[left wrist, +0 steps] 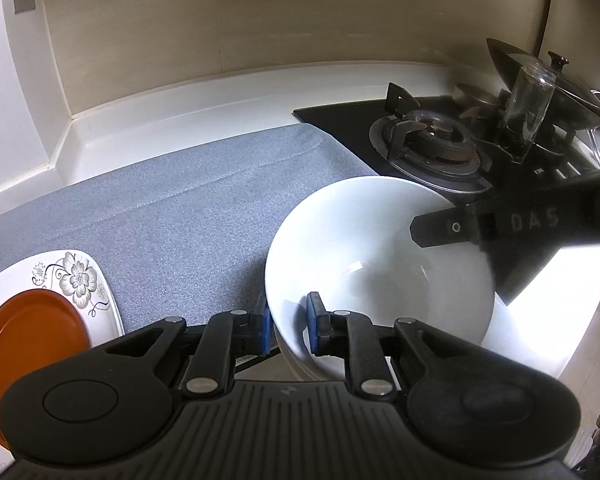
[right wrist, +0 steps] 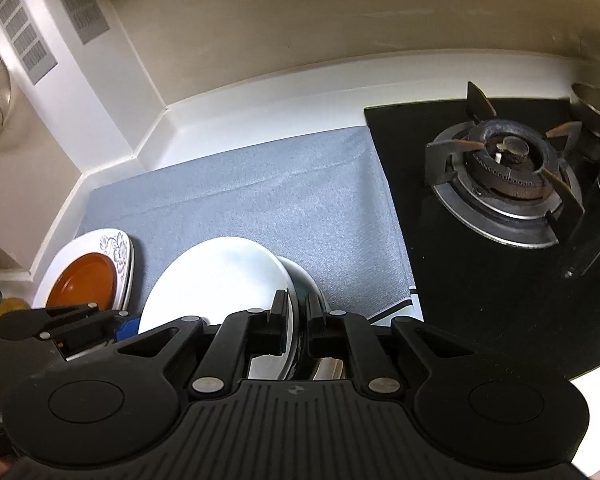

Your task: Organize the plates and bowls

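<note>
Beside the stove [right wrist: 500, 184], on the surface's grey mat [left wrist: 172, 216], both the left gripper [left wrist: 287, 320] and right gripper [right wrist: 296, 320] pinch opposite rims of the white bowl [left wrist: 364, 248].

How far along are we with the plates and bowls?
Done: orange plate sits stacked on the floral plate. In hand: both left gripper and right gripper straddle the white bowl's rim. Left: nest it onto the bowl beneath.
</note>
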A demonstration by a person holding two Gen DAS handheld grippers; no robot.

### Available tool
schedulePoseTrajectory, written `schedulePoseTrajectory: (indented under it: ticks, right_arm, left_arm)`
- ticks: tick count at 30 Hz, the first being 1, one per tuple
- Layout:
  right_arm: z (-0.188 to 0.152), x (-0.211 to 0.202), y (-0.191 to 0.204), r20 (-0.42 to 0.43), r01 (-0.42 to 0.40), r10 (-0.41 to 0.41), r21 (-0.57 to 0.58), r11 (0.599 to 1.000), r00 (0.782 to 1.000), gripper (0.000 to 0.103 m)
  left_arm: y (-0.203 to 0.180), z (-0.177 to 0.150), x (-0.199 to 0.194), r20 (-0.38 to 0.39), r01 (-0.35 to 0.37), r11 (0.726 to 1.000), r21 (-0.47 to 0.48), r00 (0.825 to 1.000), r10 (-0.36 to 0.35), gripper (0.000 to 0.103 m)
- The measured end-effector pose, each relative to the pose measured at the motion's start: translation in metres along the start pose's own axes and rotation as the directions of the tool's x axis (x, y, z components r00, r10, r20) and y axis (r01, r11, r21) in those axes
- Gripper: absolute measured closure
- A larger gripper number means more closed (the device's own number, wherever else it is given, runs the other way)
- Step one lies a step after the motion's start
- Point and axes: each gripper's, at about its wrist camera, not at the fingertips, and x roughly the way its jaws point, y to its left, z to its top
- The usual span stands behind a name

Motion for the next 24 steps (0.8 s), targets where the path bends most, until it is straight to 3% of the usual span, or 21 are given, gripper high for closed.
schedulePoseTrajectory:
  ticks: [8,24]
  right_arm:
    - [-0.006,-0.002,0.011,0.024,0.042,-0.040,-0.093,0.995,0.999,0.092]
    - [-0.013,-0.004,0.013,0.061,0.060,-0.052,-0.134,0.989,0.997,0.092]
  left_arm:
    - [-0.005,-0.002,-0.007,0.030,-0.033,0.998,0.047,0.999,0.031,0.087]
    - [-0.011,-0.005,-0.013,0.060,-0.071,0.993,0.090,0.996,0.066,0.087]
